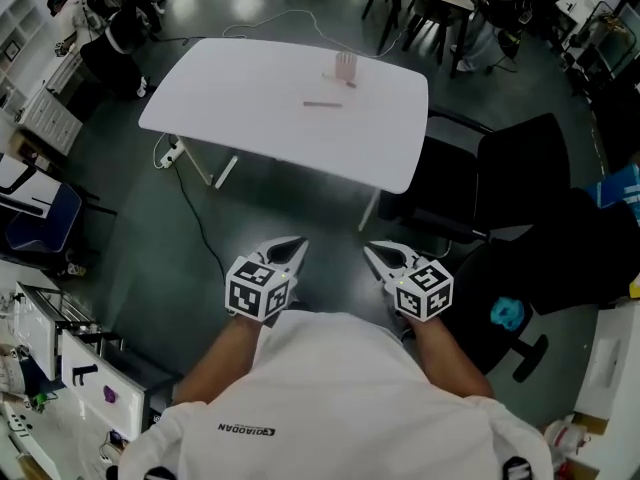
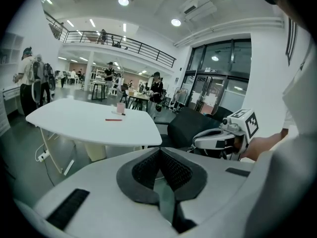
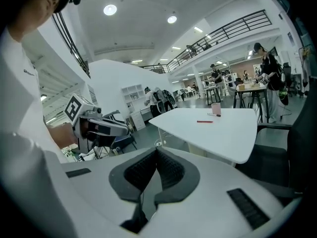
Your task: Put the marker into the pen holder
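Head view: I've got the white desk (image 1: 250, 118) in the upper middle, with the red marker (image 1: 322, 104) lying flat on it. The pink pen holder (image 1: 345, 65) stands just above it in frame, apart from it. The left gripper (image 1: 291, 247) and right gripper (image 1: 374, 254) sit low in frame, well short of the desk.

Left gripper view: fingers (image 2: 146, 170) pressed together, nothing between them; marker far off at middle left.

Right gripper view: fingers (image 3: 141, 170) pressed together too, empty; marker right of centre.

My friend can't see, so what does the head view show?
A white table holds a pink pen holder and a red marker lying near it. Closer in, the left gripper and right gripper are shut, empty, short of the table.
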